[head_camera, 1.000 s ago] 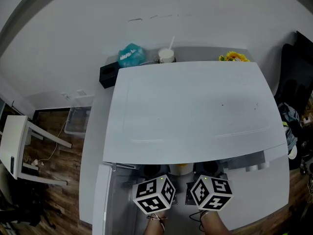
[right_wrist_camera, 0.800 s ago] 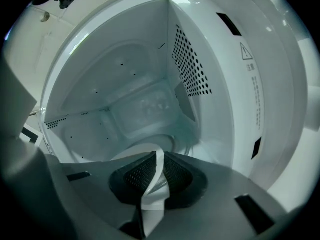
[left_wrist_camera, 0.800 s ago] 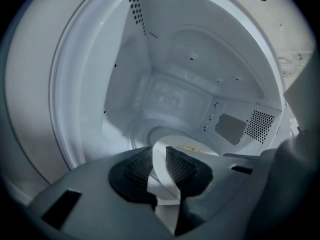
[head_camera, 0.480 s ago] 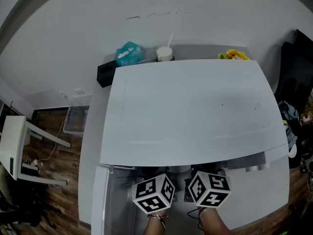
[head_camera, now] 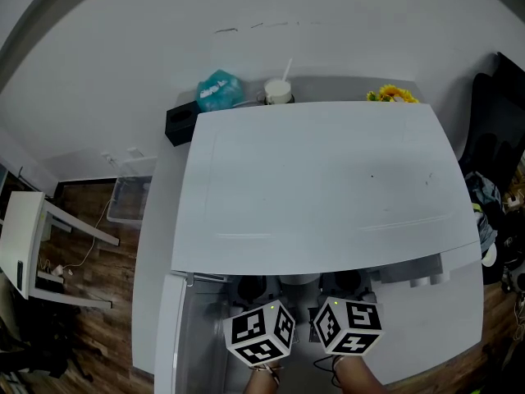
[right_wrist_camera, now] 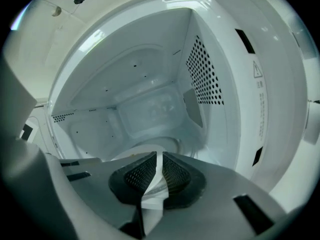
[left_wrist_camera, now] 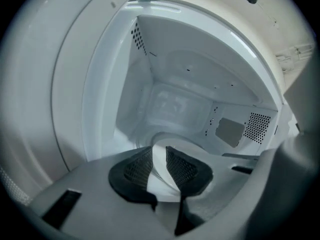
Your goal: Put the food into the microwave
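A white plate [left_wrist_camera: 172, 144] with the food is carried by both grippers into the open white microwave [head_camera: 320, 179]. In the left gripper view my left gripper [left_wrist_camera: 159, 159] is shut on the plate's rim, inside the cavity [left_wrist_camera: 175, 99]. The right gripper view shows my right gripper [right_wrist_camera: 159, 166] pinching the opposite rim of the plate [right_wrist_camera: 137, 151], above the glass turntable [right_wrist_camera: 172, 141]. From the head view only the two marker cubes and dark gripper fronts [head_camera: 253, 290] [head_camera: 349, 284] show below the microwave's top edge. The food itself is hidden.
The microwave door [head_camera: 168, 335] hangs open at the left. Behind the microwave stand a teal bag [head_camera: 220, 90], a white cup with a straw [head_camera: 279, 93], a black box [head_camera: 182, 121] and yellow flowers [head_camera: 392, 95]. A perforated cavity wall [right_wrist_camera: 202, 74] is close on the right.
A bit of yellow food that showed between the grippers one second ago is now hidden under the microwave's top edge. The two cubes have stayed nearly in place.
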`<state>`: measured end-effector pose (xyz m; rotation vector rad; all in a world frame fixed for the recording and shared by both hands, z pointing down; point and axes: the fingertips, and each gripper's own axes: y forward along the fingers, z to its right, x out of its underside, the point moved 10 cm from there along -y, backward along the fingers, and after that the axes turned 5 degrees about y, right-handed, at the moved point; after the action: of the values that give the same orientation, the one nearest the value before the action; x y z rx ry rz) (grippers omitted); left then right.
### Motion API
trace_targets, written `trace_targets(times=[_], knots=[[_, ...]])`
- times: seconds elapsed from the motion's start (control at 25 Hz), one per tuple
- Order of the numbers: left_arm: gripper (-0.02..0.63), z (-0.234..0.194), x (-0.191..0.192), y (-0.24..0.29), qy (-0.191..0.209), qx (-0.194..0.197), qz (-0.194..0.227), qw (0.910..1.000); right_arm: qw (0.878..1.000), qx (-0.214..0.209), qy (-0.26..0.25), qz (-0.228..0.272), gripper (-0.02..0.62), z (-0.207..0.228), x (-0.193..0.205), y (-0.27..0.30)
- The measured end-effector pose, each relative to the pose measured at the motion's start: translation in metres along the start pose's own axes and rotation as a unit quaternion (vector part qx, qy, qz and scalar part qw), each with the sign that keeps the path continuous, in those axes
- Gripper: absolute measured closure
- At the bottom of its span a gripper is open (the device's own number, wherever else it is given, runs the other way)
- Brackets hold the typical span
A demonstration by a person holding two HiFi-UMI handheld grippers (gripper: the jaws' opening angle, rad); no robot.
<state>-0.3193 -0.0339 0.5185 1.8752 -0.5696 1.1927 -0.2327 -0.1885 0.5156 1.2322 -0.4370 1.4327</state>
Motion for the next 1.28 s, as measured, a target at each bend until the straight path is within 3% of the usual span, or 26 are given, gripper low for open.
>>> trace_targets(times=[0.28,0.48,0.8,1.28], knots=[[0.522,0.008,0.004,-0.032,-0.017,0.003,-0.019,0.9997,1.0,-0.023,-0.017,-0.011,0.551,-0.004,-0.001,-0.025],[0.522,0.018,0.01,-0.062,-0.006,0.015,-0.043,0.9989,0.998,-0.046,-0.038,-0.03,0.553,0.0,-0.002,-0.054],[0.597,0.039,0.012,-0.113,0.023,0.045,-0.078,0.9957,0.993,-0.083,-0.044,-0.075,0.577,-0.007,-0.011,-0.105],[0.603,0.076,-0.024,-0.188,0.048,0.078,-0.055,0.9943,0.986,-0.114,-0.096,-0.074,0.577,-0.019,-0.031,-0.183]])
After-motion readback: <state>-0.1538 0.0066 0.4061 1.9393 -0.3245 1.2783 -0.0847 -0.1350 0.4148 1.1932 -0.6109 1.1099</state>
